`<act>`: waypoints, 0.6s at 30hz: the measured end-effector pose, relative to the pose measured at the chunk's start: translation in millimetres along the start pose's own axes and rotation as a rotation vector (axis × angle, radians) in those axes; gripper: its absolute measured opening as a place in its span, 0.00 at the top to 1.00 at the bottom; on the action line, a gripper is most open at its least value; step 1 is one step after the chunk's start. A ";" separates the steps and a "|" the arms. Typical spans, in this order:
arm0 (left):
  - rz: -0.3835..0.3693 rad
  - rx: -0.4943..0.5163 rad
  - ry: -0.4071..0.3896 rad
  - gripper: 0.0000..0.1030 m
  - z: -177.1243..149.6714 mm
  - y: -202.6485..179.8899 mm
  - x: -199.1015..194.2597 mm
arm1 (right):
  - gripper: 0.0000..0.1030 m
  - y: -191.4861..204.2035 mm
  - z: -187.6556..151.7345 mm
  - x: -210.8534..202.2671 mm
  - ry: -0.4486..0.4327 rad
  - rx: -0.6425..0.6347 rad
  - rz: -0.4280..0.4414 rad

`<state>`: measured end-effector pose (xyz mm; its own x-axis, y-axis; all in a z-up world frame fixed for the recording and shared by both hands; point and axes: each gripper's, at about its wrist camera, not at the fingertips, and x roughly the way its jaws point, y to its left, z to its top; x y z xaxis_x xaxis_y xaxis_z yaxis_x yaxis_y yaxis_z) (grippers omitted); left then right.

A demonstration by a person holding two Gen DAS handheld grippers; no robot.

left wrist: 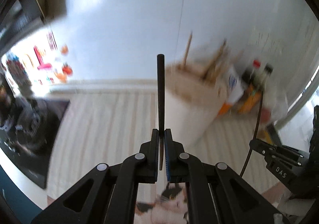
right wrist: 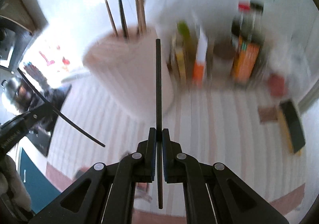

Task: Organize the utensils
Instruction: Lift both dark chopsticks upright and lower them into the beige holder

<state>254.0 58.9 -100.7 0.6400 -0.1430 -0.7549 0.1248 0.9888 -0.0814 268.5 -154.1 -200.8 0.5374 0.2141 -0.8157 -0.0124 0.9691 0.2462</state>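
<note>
My left gripper (left wrist: 161, 133) is shut on a dark chopstick (left wrist: 160, 92) that points up and away. My right gripper (right wrist: 159, 132) is shut on another dark chopstick (right wrist: 158, 84), also upright. A pale utensil holder (right wrist: 127, 64) with several chopsticks (right wrist: 121, 18) standing in it sits ahead of the right gripper; it shows blurred in the left wrist view (left wrist: 191, 100), right of the held chopstick. The left gripper with its chopstick (right wrist: 59, 113) shows at the left of the right wrist view. The right gripper (left wrist: 279, 156) shows at the right of the left wrist view.
A striped cloth (right wrist: 219, 124) covers the counter. Bottles and boxes (right wrist: 245, 50) stand along the white wall behind the holder. A dark block with a yellow side (right wrist: 291, 126) and a brown pad (right wrist: 268, 114) lie at right. A dark stovetop (left wrist: 35, 124) is at left.
</note>
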 end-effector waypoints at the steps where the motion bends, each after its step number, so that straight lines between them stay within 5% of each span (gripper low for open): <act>1: -0.005 -0.005 -0.030 0.98 11.2 0.4 -9.7 | 0.95 1.7 2.2 -3.8 -0.021 0.000 0.006; 11: -0.114 -0.050 -0.208 0.98 109.0 1.8 -60.5 | 0.95 33.7 117.5 -87.4 -0.304 -0.003 0.098; 18: -0.165 -0.026 -0.194 0.98 151.6 -5.4 -37.9 | 0.95 42.1 180.0 -92.3 -0.446 0.025 0.096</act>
<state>344.0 52.6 26.9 0.7463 -0.3053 -0.5915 0.2217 0.9519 -0.2116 370.2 -155.1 -21.0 0.8456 0.2243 -0.4845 -0.0625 0.9429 0.3273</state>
